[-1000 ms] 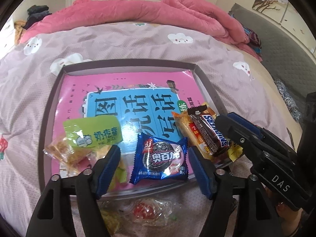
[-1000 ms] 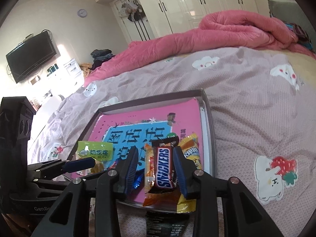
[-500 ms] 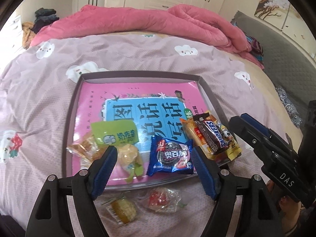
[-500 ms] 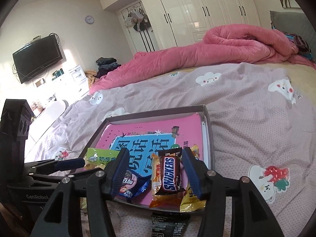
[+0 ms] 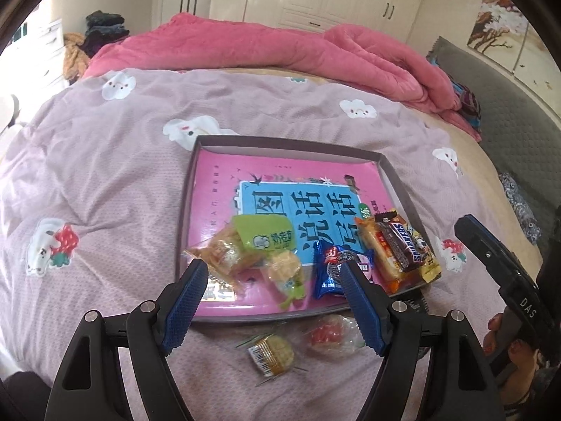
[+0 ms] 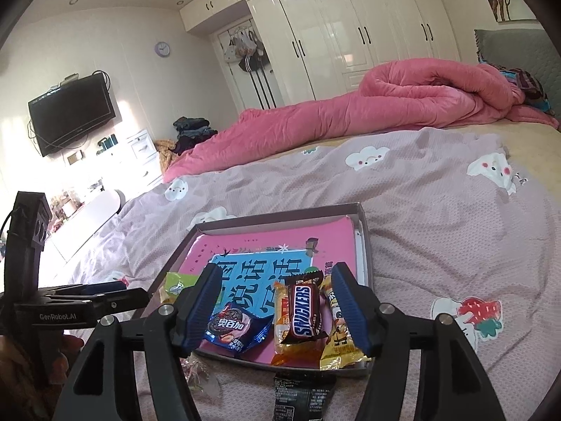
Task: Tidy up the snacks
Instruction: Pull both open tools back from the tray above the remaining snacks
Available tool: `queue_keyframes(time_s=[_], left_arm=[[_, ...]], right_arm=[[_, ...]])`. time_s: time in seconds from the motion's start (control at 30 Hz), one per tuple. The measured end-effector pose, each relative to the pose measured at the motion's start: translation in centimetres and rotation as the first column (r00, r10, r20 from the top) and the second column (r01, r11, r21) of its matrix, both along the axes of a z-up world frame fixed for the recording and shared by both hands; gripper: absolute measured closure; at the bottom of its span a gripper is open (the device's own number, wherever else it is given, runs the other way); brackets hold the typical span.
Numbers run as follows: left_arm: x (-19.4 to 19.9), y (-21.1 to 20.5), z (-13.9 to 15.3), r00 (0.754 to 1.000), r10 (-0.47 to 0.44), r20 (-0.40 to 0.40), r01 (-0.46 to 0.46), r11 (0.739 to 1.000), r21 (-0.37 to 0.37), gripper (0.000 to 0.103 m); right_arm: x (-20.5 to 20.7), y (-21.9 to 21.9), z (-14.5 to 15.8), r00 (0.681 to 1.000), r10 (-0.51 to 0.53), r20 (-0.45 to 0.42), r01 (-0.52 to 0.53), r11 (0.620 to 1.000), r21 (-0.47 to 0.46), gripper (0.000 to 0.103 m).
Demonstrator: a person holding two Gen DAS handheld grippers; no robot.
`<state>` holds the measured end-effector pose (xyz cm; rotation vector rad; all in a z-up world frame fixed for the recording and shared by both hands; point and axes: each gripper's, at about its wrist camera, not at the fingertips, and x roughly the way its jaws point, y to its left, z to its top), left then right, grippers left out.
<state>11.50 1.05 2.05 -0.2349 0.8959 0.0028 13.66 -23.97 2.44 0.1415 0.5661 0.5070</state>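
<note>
A shallow grey tray [image 5: 291, 145] lined with a pink book lies on the bed. Along its near edge are a green packet [image 5: 270, 236], a clear-wrapped pastry [image 5: 224, 254], a blue cookie pack [image 5: 331, 270] and a Snickers bar [image 5: 399, 245] lying on an orange pack [image 5: 377, 256]. My left gripper [image 5: 271, 272] hovers open above the tray's near edge, holding nothing. My right gripper [image 6: 277, 273] has its jaws opening. The Snickers bar [image 6: 303, 310] lies on the tray between them, clear of both pads.
Off the tray, on the bedcover, lie a small round cake [image 5: 273, 354], a red sweet in clear wrap [image 5: 329, 335] and a black packet [image 6: 301, 396]. A pink quilt [image 5: 280, 49] is heaped at the bed's far side. Wardrobes and a wall television stand beyond.
The right jaws have spread away from the Snickers bar, which stays on the tray, and drawn back. The left gripper has pulled back and up, bringing the two loose snacks on the bed into view.
</note>
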Motion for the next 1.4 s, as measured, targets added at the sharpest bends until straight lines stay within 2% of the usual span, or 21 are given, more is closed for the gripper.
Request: queue_keyframes(time_s=[0.3, 0.8, 1.4], left_arm=[[-1.1, 0.3, 0.7, 1.0, -0.005, 0.015, 0.005, 1.0, -0.004, 0.024], [-2.6, 0.6, 0.7, 1.0, -0.023, 0.019, 0.023, 1.0, -0.016, 0.024], [-3.7, 1.2, 0.1, 0.999, -0.04, 0.025, 0.04, 0.999, -0.026, 0.024]], right_arm=[[-1.9, -0.5, 0.7, 1.0, -0.012, 0.019, 0.012, 1.0, -0.011, 0.03], [-3.5, -0.7, -0.2, 0.995, -0.08, -0.055, 0.077, 0.995, -0.056, 0.029], [-5.5, 0.6, -0.5, 0.994, -0.103, -0.038, 0.098, 0.988, -0.123, 0.028]])
